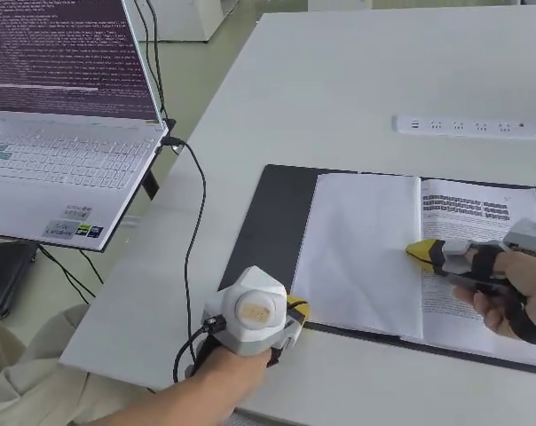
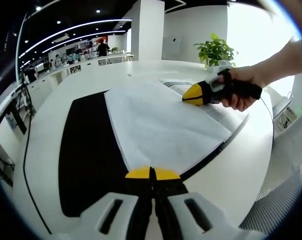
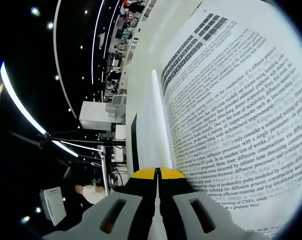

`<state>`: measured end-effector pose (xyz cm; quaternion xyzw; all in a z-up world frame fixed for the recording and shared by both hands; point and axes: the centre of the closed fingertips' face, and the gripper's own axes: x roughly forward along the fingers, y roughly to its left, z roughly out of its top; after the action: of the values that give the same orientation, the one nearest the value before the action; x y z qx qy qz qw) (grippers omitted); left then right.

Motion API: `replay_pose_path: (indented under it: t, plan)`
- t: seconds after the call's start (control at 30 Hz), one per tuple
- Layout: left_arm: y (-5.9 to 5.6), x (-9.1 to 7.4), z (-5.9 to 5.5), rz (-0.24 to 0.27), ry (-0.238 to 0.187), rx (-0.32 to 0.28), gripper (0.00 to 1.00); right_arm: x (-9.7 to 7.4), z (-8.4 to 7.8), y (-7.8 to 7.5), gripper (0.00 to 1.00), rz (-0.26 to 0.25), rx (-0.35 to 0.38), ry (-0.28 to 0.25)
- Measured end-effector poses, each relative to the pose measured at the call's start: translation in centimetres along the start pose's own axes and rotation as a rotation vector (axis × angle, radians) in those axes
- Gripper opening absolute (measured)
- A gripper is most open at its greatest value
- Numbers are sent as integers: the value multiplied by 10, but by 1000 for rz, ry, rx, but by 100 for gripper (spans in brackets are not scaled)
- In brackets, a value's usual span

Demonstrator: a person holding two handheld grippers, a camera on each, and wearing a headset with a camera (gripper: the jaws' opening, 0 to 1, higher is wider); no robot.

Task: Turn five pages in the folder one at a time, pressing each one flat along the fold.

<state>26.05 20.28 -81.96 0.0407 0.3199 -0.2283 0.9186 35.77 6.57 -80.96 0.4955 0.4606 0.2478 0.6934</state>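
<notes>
The folder (image 1: 272, 222) lies open on the white table, its black inner cover (image 2: 88, 150) bare at the left. A blank white page (image 1: 361, 240) lies turned over to the left, and a printed page (image 1: 472, 213) lies on the right. My right gripper (image 1: 417, 252) is shut, and its yellow tips (image 3: 157, 173) rest on the fold between the blank page (image 3: 158, 125) and the printed page (image 3: 231, 100). My left gripper (image 1: 296, 310) is shut too, its tips (image 2: 152, 173) at the near edge of the blank page (image 2: 156, 125). The right gripper (image 2: 193, 93) also shows in the left gripper view.
An open laptop (image 1: 64, 133) stands on a lower surface at the left, and a black cable (image 1: 197, 231) runs from it down past the table's left edge. A white power strip (image 1: 472, 126) lies behind the folder. The table's near edge is just below the folder.
</notes>
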Motion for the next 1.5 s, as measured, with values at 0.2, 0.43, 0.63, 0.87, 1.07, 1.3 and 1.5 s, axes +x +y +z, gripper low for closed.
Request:
replay_pose_path:
  t: [0.2, 0.43, 0.63, 0.87, 1.07, 1.3, 1.5]
  plan:
    - [0, 1, 0, -4, 8, 4, 0, -8, -20, -6, 0, 21, 17, 29]
    - [1, 2, -1, -3, 12, 12, 0, -21, -49, -7, 0, 47, 37, 48]
    - [1, 2, -1, -3, 14, 14, 0, -28, -66, -8, 0, 66, 50, 62]
    - [0, 1, 0, -2, 15, 16, 0, -38, -84, -7, 0, 79, 56, 76]
    - [0, -1, 0, -3, 16, 19, 0, -46, -99, -11, 0, 92, 82, 89]
    - [0, -1, 0, 2, 21, 23, 0, -62, -128, -17, 0, 87, 121, 135]
    - [0, -2, 0, 17, 34, 10, 0, -76, -134, -17, 0, 101, 133, 115]
